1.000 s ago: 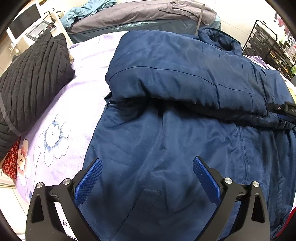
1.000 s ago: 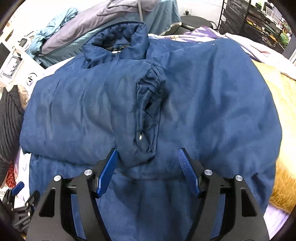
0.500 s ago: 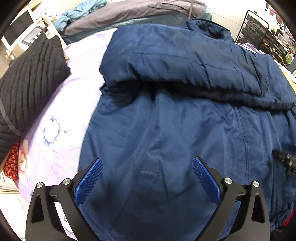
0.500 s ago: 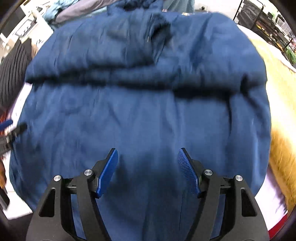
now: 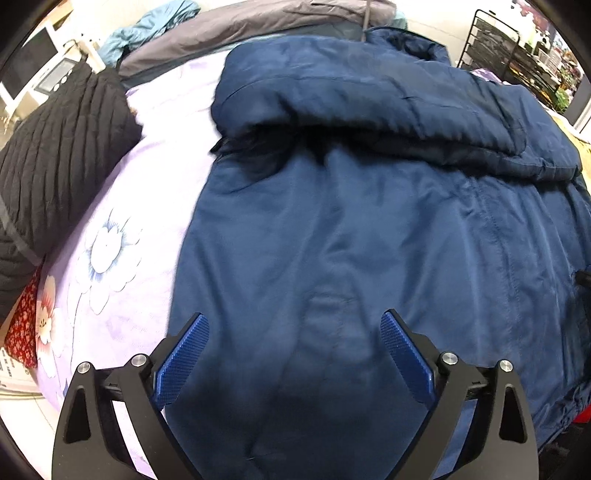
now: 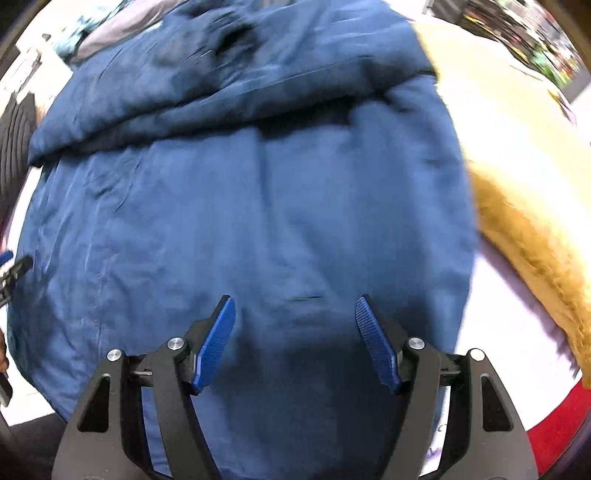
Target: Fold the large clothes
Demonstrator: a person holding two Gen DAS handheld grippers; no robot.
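**Both grippers hover open over the navy jacket on the bed**

We see a large navy jacket [image 5: 369, 229] spread over a bed covered by a lilac sheet [image 5: 122, 236] printed with pale flowers. The jacket's upper part, with its sleeves folded across the chest, forms a thick roll lying over the far half of the garment; the collar [image 5: 413, 40] stands at the far end. The lower body of the jacket lies fairly flat toward us, with a vertical seam line running down it on the right in the left wrist view.

Our left gripper [image 5: 295, 350] sits above the near hem area, its blue fingers [image 5: 181, 363] spread wide with nothing between them. Our right gripper [image 6: 297, 339] is likewise over the lower body of the same jacket [image 6: 258, 206], its fingers [image 6: 216, 343] apart and holding nothing. Whether either gripper touches the cloth, we cannot tell. At the left edge of the right wrist view, the tip of the other gripper shows beside the jacket's side.

To the left of the jacket lies a black quilted garment [image 5: 55, 158], apart from it on the sheet. Beyond the head of the bed there is a grey cover [image 5: 258, 26]. On the right, a mustard fleecy blanket [image 6: 517, 177] lies just beside the jacket's edge. The right wrist view is blurred toward the top.
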